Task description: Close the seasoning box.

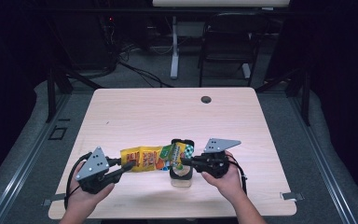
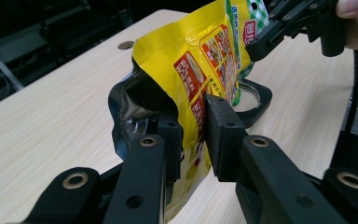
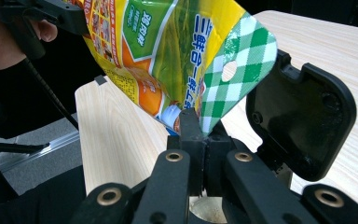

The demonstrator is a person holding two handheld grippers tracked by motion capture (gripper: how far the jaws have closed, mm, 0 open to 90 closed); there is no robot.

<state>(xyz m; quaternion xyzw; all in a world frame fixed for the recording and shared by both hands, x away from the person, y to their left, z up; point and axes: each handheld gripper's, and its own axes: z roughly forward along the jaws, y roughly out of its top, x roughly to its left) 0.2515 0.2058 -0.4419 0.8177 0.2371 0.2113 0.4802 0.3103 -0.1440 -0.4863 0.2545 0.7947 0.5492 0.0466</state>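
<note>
Pouch of soft yellow printed foil (image 1: 149, 157), held over a clear black-lidded container (image 1: 182, 173) near the table's (image 1: 135, 112) front edge, left gripper (image 1: 123, 168) and right gripper (image 1: 186, 162) clamped on opposite ends; light, limp, probably slippery, best pinched at flat seams.

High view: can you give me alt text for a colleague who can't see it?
Two hand-held tongs stretch a yellow snack pouch above a clear container with a black flip lid, on a light wooden table. The left tongs grip one end, the right tongs the other.
</note>
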